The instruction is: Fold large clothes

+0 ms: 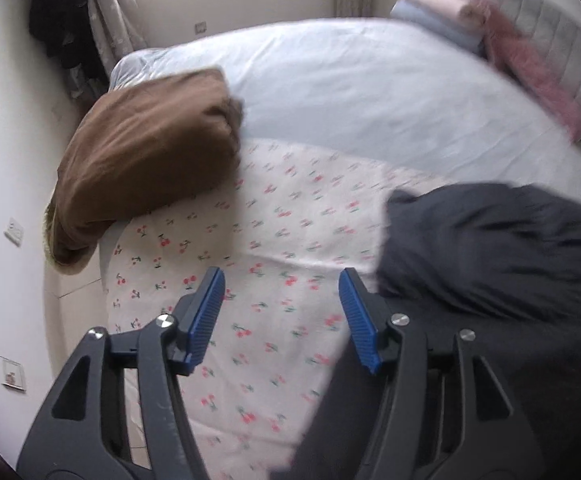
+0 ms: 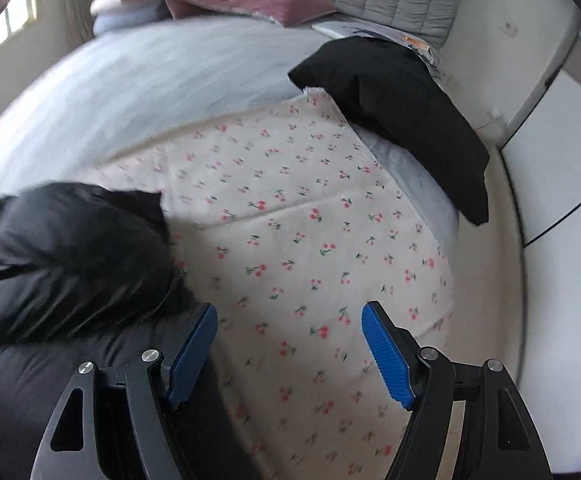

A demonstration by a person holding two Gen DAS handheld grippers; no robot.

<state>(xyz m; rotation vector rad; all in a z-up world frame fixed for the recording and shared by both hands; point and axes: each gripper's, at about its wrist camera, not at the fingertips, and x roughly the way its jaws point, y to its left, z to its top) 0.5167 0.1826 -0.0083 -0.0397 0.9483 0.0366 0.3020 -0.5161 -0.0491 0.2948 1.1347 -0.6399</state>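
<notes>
Grippers empty above the bed, black jacket not yet taken.
Left hand-held gripper point(image 1: 281, 312) and right hand-held gripper point(image 2: 289, 346) gape, holding nothing; black puffy jacket point(image 2: 62, 256) lies between them on cherry-print sheet point(image 2: 290, 216); next, each should seize a jacket edge.

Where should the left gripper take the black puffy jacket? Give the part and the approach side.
Probably its near free edge, where the black puffy jacket ends on the cherry-print cloth. Come from the cloth side, low, with the left gripper, whose jaws stand open and empty; elsewhere the bulk looks too thick.
</notes>
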